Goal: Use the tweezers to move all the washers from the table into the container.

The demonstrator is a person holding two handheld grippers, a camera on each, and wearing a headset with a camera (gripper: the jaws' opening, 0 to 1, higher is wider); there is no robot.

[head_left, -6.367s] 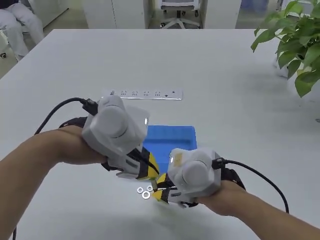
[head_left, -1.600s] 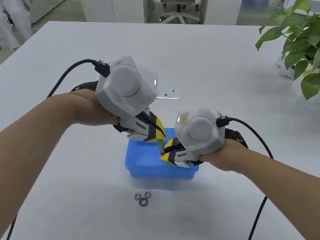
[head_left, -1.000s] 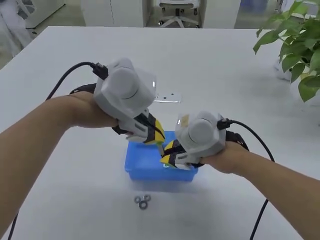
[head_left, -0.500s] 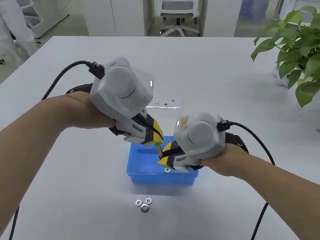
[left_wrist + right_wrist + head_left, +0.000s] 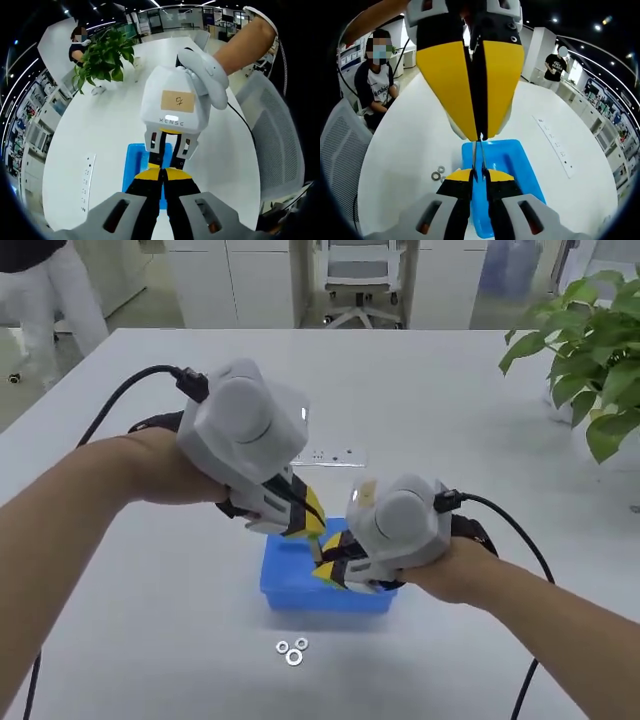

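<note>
1. Washers (image 5: 292, 650): three sit in a tight cluster on the table (image 5: 450, 420), just in front of the blue container (image 5: 300, 598). These are plainly not delivered yet.
2. Both grippers hover over the container, nose to nose. The left gripper (image 5: 308, 523) comes in from above and the right gripper (image 5: 322, 570) sits lower, over the near edge.
3. In the right gripper view, the tweezers (image 5: 476, 155) run as a thin sliver from the left gripper's clamped yellow tips down between the right gripper's own tips. Both look clenched on the tool.
4. I can't tell whether a washer rides in the tweezer tips: too small, and the tips are tucked behind the jaws.
5. The container floor looks bare blue where it shows, but much of it is hidden.
6. My judgement: this is a drop-off over the container. At least three washers are left to fetch, so the job is well short of finished.
</note>
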